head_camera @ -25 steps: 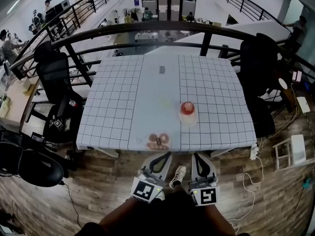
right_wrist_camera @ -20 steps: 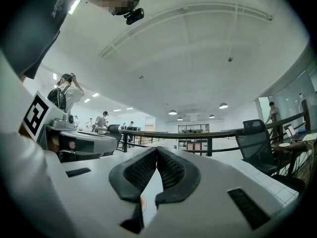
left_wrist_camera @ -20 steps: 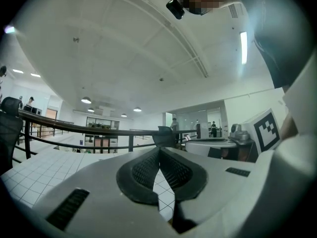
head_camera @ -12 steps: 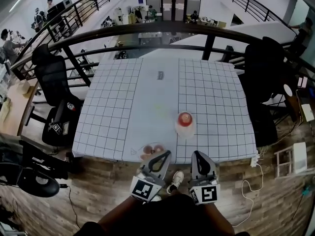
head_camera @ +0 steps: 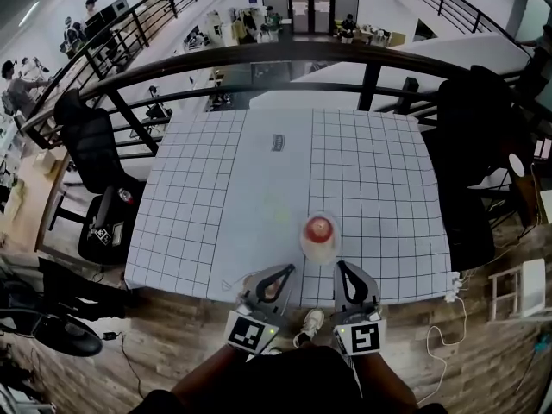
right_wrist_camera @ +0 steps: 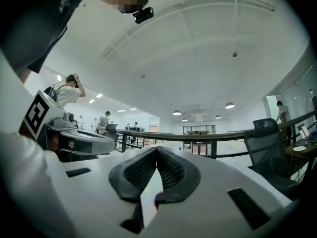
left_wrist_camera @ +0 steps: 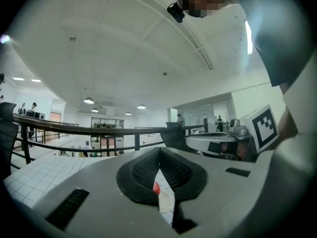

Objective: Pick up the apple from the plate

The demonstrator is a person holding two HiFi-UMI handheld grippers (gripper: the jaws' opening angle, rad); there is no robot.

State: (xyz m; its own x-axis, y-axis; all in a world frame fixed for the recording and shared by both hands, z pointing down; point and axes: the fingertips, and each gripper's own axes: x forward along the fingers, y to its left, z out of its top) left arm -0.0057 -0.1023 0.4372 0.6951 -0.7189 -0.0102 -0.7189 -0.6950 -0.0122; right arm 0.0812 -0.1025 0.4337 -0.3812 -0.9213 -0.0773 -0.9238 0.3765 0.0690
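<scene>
Sitting on its plate [head_camera: 316, 251] near the surface's [head_camera: 371, 171] edge, the apple [head_camera: 319, 228] lay just ahead of the right hand-held gripper [head_camera: 343, 266], which (like the left hand-held gripper [head_camera: 284, 269]) was clenched empty and might shove it off.

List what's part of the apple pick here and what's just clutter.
Job:
- apple
- plate under it
- left gripper and right gripper, both shut and empty

Lying about:
- small dark tag farther up the table
- office chair
- railing
</scene>
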